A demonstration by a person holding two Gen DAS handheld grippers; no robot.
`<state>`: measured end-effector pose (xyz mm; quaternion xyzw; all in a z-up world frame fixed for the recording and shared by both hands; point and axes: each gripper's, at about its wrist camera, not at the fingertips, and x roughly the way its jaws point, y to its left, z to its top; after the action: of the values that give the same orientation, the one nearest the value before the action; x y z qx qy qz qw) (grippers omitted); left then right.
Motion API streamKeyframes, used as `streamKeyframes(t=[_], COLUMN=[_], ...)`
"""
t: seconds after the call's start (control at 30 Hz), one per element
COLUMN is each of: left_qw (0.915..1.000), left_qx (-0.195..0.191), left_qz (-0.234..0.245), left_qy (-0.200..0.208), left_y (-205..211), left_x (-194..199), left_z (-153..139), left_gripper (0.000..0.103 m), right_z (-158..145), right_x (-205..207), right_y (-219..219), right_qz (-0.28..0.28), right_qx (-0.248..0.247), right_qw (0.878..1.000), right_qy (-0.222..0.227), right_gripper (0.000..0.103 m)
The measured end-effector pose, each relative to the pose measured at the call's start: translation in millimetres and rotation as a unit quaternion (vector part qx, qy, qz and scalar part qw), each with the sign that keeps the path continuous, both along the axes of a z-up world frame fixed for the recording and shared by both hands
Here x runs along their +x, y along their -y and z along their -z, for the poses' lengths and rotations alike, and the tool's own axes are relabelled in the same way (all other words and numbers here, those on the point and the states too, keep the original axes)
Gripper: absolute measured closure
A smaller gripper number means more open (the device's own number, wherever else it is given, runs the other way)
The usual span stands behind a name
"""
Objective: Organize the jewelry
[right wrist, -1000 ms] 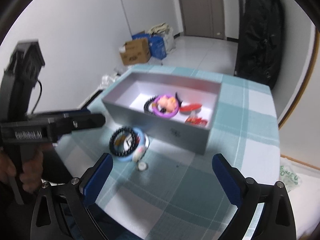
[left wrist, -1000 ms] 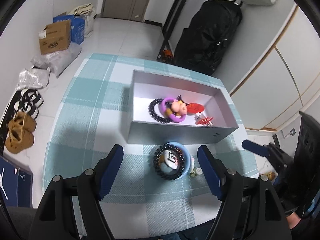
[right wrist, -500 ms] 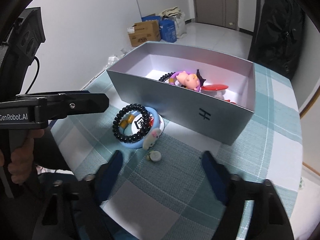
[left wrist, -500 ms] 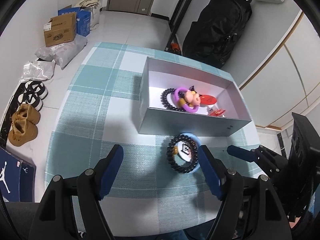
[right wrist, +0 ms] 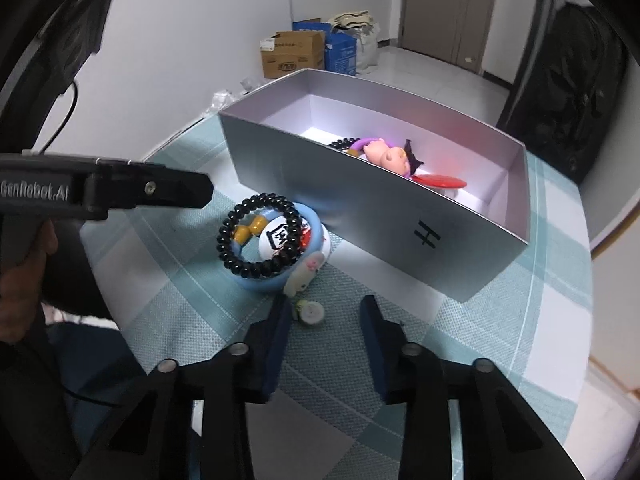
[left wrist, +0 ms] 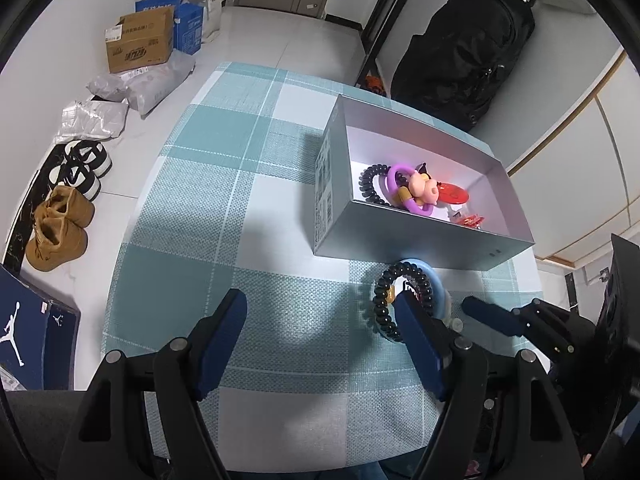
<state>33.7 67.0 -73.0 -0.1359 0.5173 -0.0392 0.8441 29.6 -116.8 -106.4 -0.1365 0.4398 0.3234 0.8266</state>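
Small charm [right wrist: 311, 312] seemingly between narrowed right hand-held gripper [right wrist: 325, 312] fingers

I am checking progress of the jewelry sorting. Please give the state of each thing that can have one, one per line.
Grey box: open, no lid, partly filled.
Black bead bracelet: outside the box, lying on the blue ring.
Blue ring: on the cloth beside the box.
Small white charm: on the cloth, between the jaws, not gripped.
Right gripper: jaws have just been closing, not shut.
Left gripper: open, empty.
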Motion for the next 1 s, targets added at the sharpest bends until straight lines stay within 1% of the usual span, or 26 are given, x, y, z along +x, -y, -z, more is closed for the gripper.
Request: streamKeyframes(t=[0.13,0.23,0.37,0.4,0.43,0.57,0.63,0.67,0.73,0.77,0.8,0.87,1.0], left_qw=[0.9999,0.9996,0.9993,0.9993,0.9993,0.9992,0.9990,0.9988,0.9984,0.9982,0.9982,0.9979,0.9978], left_qx=[-0.004,0.005,0.006,0.006,0.004,0.005,0.007,0.009,0.021,0.024,0.023,0.019,0.018], left_qz=[0.011,0.023,0.033,0.033,0.035,0.040,0.044,0.047,0.052,0.054,0.056,0.061,0.064], left_qy=[0.008,0.018,0.015,0.014,0.012,0.001,-0.003,-0.003,0.000,0.000,-0.001,-0.003,0.001], left_y=[4.9,10.9,16.7,17.0,17.5,20.3,22.5,24.1,27.4,28.1,28.3,29.0,28.8], left_x=[0.8,1.5,4.4,5.2,6.4,8.8,9.7,9.6,9.3,9.2,9.3,8.9,7.4], left_z=[-1.6,-3.3,0.8,1.5,2.9,8.5,10.6,11.2,11.0,11.3,11.9,12.3,9.3], left_gripper=[0.030,0.030,0.031,0.036,0.043,0.057,0.071,0.074,0.087,0.089,0.095,0.097,0.098], right_z=[0.1,-0.7,-2.3,-2.7,-3.3,-7.3,-7.5,-7.5,-8.0,-8.3,-8.6,-9.4,-11.8], right_x=[-6.4,-8.7,-6.2,-6.9,-7.2,-6.6,-2.9,-2.1,-1.4,-1.0,-0.7,0.3,5.1], right_y=[-6.0,-6.6,-5.2,-5.4,-5.9,-7.0,-6.9,-6.7,-6.5,-6.5,-5.8,-3.8,3.8], right_qz=[-0.012,-0.009,-0.004,-0.004,-0.004,-0.002,0.000,0.000,0.001,0.001,0.003,0.007,0.021], right_qx=[-0.004,-0.005,0.003,0.001,0.000,0.002,0.002,0.002,0.001,0.001,0.002,0.006,0.016], right_qw=[1.000,1.000,1.000,1.000,1.000,1.000,1.000,1.000,1.000,1.000,1.000,1.000,0.999], right_qy=[0.005,0.005,-0.005,-0.004,-0.004,-0.002,-0.005,-0.005,-0.005,-0.006,-0.008,-0.012,-0.020], right_gripper=[0.088,0.088,0.089,0.089,0.090,0.092,0.092,0.092,0.092,0.092,0.092,0.092,0.092])
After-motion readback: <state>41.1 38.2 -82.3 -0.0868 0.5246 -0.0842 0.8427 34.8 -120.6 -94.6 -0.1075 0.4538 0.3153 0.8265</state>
